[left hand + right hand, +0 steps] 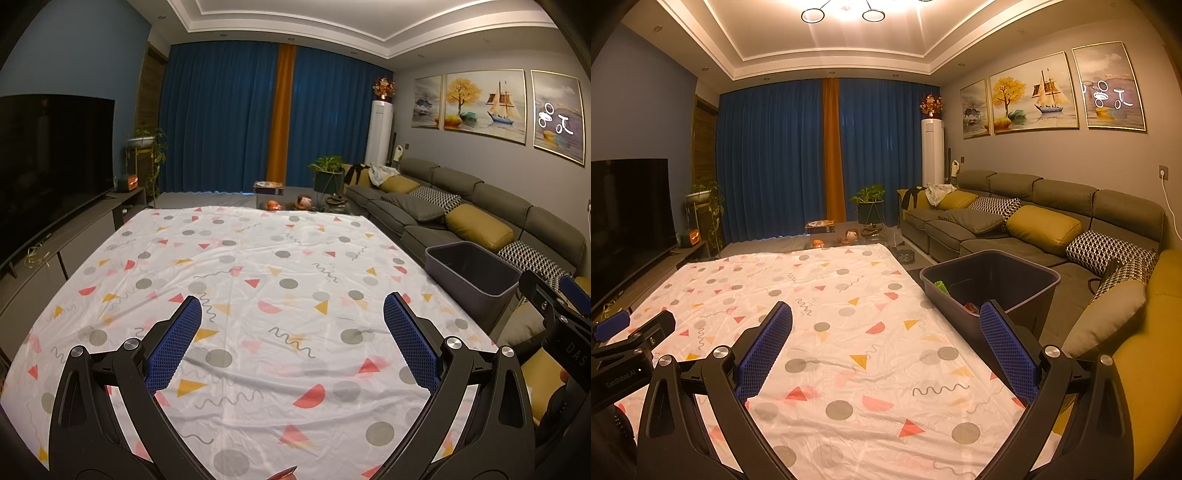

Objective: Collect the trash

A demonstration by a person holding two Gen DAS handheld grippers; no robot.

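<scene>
My left gripper (293, 299) hangs open over a table covered by a white cloth (258, 240) printed with triangles and dots; nothing is between its blue pads. A small red scrap (284, 472) peeks in at the bottom edge of the left wrist view. My right gripper (885, 305) is also open and empty, over the cloth's (812, 288) right side. Its right finger (1004, 343) overlaps the near corner of a dark grey bin (997, 284). Inside the bin lie a green piece (940, 286) and a red piece (971, 306). The bin (454, 291) stands past the table's right edge.
A grey sofa (1015, 243) with yellow and patterned cushions runs along the right wall. A TV (48, 158) on a low cabinet stands at the left. Toys and potted plants (327, 166) sit on the floor beyond the table, before blue curtains. Each gripper shows at the edge of the other's view.
</scene>
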